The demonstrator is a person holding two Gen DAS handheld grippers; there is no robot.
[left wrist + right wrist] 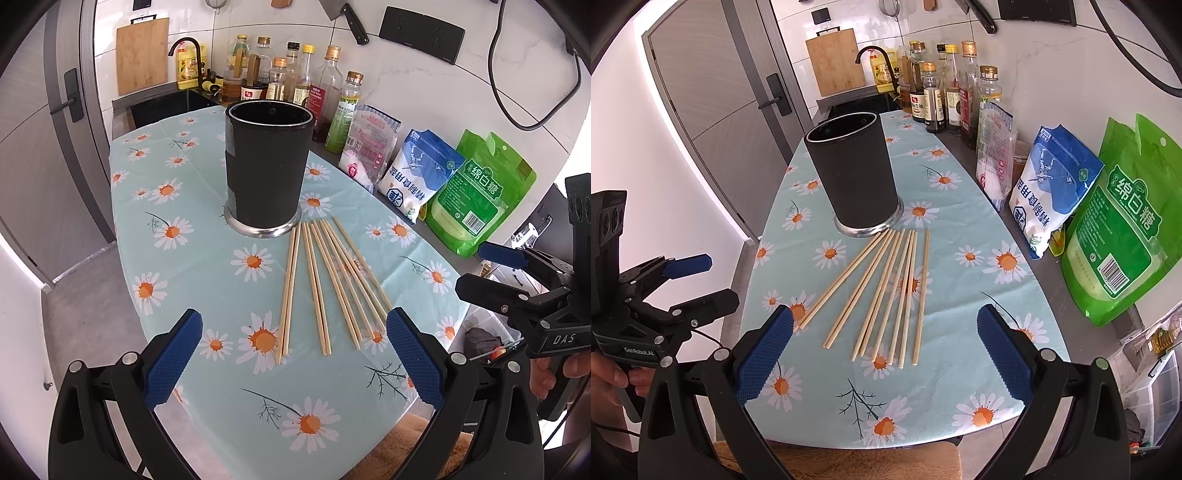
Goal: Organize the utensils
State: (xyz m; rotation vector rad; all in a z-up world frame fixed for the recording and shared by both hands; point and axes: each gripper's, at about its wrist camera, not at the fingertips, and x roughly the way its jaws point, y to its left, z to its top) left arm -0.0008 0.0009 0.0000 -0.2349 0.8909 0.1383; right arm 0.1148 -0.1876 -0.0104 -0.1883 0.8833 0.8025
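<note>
Several wooden chopsticks (325, 284) lie fanned out on the daisy-print tablecloth (207, 280), just in front of a tall black utensil holder (267, 170) with a metal base. They also show in the right wrist view (886, 291), with the holder (853, 177) behind them. My left gripper (293, 358) is open and empty, hovering over the near ends of the chopsticks. My right gripper (884, 358) is open and empty, also above the near ends. Each gripper shows in the other's view, the right one (491, 269) and the left one (701, 280).
Several oil and sauce bottles (295, 77) stand along the back wall. A pink bag (369, 144), a blue-white salt bag (417, 170) and a green sugar bag (480, 192) lean on the right. A sink with a tap (184, 48) and a cutting board (142, 55) are behind.
</note>
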